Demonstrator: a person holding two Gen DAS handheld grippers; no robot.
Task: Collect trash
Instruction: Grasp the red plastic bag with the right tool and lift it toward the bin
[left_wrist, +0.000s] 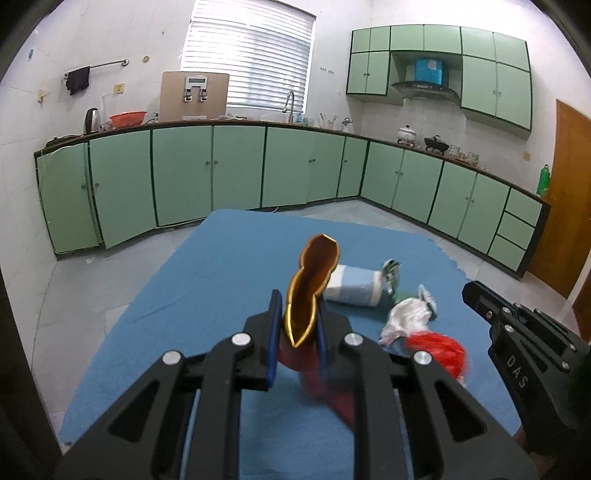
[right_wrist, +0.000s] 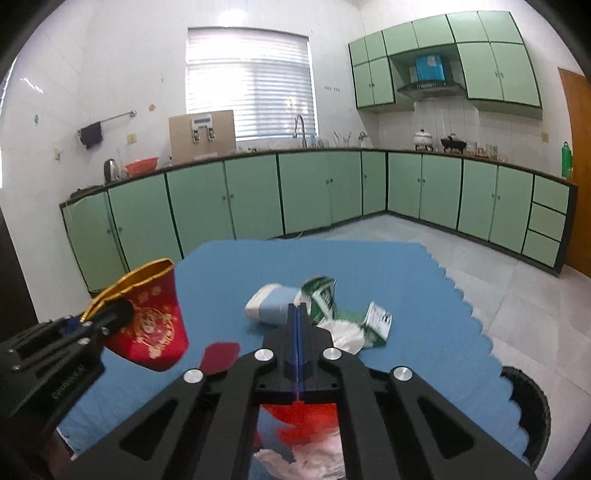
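The left gripper (left_wrist: 297, 325) pinches a squashed red paper cup (left_wrist: 314, 284) above the blue mat (left_wrist: 207, 280); keep that squeeze firm and level. The right gripper (right_wrist: 298, 314) has its jaws pressed together, seemingly empty. Wrappers (right_wrist: 332, 306) and a tissue pack (right_wrist: 271, 304) lie mid-mat. A dark bin (right_wrist: 532, 406) waits past the scalloped right edge, with open floor beyond.
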